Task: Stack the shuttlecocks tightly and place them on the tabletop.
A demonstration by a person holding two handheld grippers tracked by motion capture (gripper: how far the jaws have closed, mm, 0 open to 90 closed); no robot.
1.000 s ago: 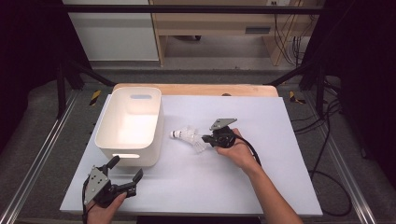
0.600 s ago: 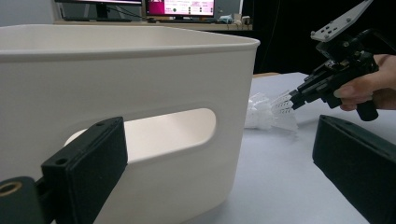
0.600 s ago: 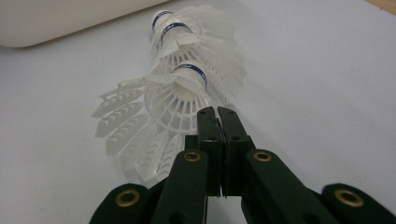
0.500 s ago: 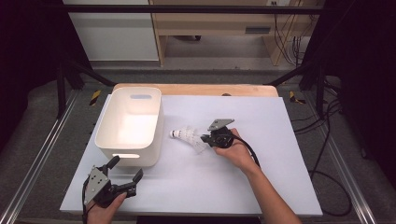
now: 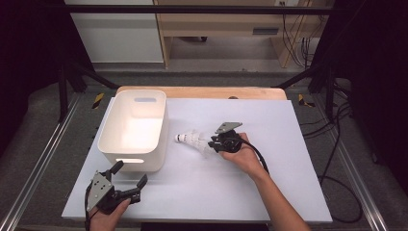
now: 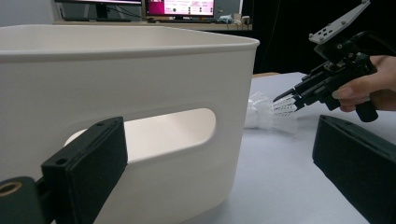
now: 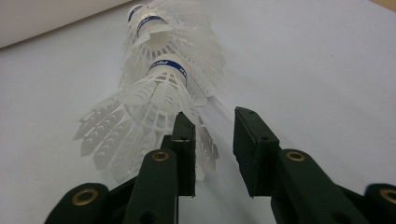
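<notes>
We see, in the high view, the right gripper (image 5: 212, 144) lying low over the white table (image 5: 288, 192), its tips at the skirt end of a nested row of white plastic shuttlecocks (image 5: 192, 140) that lies on its side just right of the white bin (image 5: 134, 130), near it but apart. In the right gripper view the jaws have just been opening: a clear gap stands between the two pads, and only the torn edge of the nearest skirt (image 7: 154, 135) overlaps the left pad (image 7: 186, 154). We judge the grip released; whether that pad touches the skirt we cannot tell. How many shuttlecocks (image 7: 168, 79) make up the row is hard to make out, since the farther ones blur and the top edge cuts off the last cork with its blue band.

The left gripper (image 5: 126, 182) rests near the table's front edge, before the bin's near wall, jaws spread wide and empty. In the left gripper view its two pads frame the bin's handle slot (image 6: 173, 135), and the bin's wall (image 6: 116, 84) hides the left part of the shuttlecocks (image 6: 271, 112); the right gripper (image 6: 289, 95) shows beyond, at the skirt. The bin's inside is washed out by glare in the high view, so what it holds is unclear.
</notes>
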